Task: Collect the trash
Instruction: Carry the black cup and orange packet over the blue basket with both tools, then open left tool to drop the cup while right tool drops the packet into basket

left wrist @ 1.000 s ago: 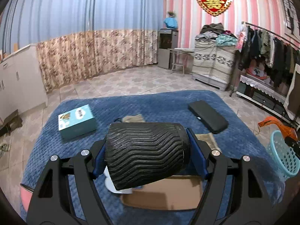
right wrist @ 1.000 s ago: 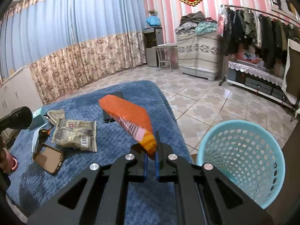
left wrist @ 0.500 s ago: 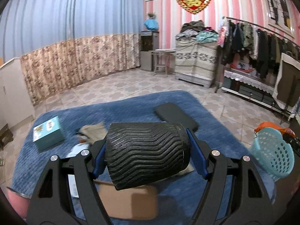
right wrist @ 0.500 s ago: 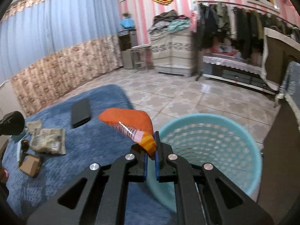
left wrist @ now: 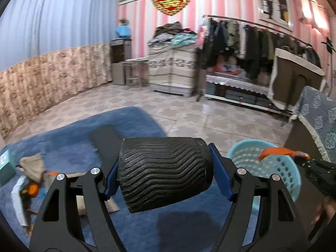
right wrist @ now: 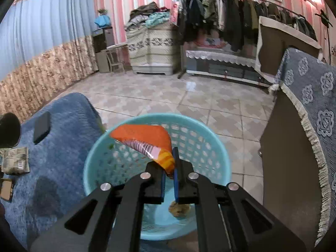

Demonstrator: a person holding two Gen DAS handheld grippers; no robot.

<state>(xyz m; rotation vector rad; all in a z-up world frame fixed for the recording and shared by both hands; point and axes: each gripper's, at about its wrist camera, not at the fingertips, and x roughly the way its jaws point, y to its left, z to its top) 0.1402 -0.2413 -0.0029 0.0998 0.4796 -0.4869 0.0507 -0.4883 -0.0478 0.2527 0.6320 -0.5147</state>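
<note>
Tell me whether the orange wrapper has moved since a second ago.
Yes. The orange wrapper, pinched in the right gripper, went from over the blue blanket to over the basket.

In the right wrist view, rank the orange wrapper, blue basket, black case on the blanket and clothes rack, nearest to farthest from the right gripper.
1. Orange wrapper, pinched by the right gripper.
2. Blue basket, directly below.
3. Black case, left on the blanket.
4. Clothes rack, against the far wall.

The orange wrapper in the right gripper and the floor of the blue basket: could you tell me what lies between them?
Only open air, by the right wrist view: the orange wrapper hangs from the right gripper above the blue basket.
</note>
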